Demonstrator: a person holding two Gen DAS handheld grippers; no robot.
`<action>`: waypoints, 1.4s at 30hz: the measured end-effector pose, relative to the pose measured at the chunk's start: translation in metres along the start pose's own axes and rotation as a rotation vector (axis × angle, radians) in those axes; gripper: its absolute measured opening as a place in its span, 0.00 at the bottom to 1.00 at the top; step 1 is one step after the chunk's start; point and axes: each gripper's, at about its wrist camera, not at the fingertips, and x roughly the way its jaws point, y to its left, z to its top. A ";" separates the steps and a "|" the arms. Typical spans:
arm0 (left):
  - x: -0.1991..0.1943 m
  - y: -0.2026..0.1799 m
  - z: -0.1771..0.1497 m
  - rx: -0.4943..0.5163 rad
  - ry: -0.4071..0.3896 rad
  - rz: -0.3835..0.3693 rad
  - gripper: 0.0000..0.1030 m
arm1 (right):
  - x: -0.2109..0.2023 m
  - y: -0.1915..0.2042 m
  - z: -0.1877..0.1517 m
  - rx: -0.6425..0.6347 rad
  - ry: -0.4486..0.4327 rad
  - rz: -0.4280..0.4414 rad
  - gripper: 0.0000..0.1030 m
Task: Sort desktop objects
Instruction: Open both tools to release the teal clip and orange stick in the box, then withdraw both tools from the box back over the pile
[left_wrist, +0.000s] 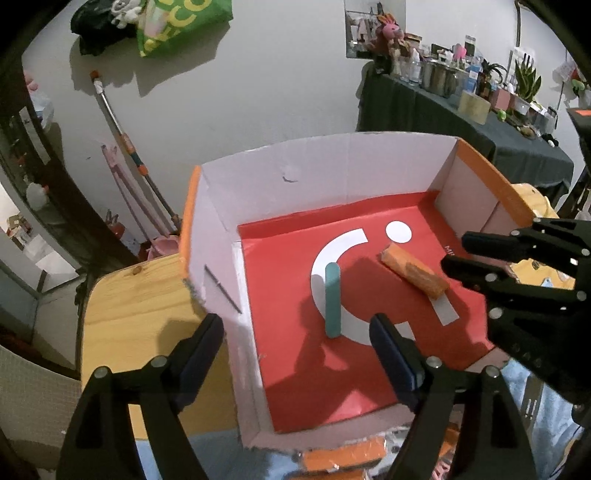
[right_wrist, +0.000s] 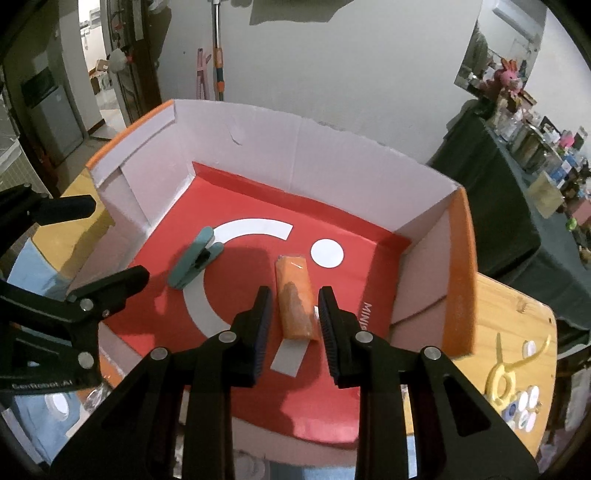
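Currently both grippers, left (left_wrist: 295, 350) and right (right_wrist: 293, 317), hang over the box (right_wrist: 458, 266) with fingers spread, empty; clip (right_wrist: 194, 258) and orange pack (right_wrist: 294, 301) lie inside.

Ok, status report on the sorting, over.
Left gripper open, empty. Right gripper open over orange packet, not gripping. Teal clip also in box. Nothing blocking.

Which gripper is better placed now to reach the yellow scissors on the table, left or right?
Probably the right. The yellow scissors lie on the wooden table outside the box, on the right gripper side. The left gripper is open over the box's opposite wall, and its view does not show them.
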 end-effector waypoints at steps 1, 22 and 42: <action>-0.003 0.001 -0.001 -0.002 -0.001 0.001 0.81 | -0.005 0.001 -0.001 0.001 -0.006 -0.001 0.24; -0.081 0.006 -0.053 0.032 -0.087 0.045 0.87 | -0.085 -0.004 -0.055 0.029 -0.113 0.014 0.24; -0.113 0.012 -0.135 0.081 -0.107 0.061 0.93 | -0.139 -0.009 -0.143 0.023 -0.155 0.009 0.24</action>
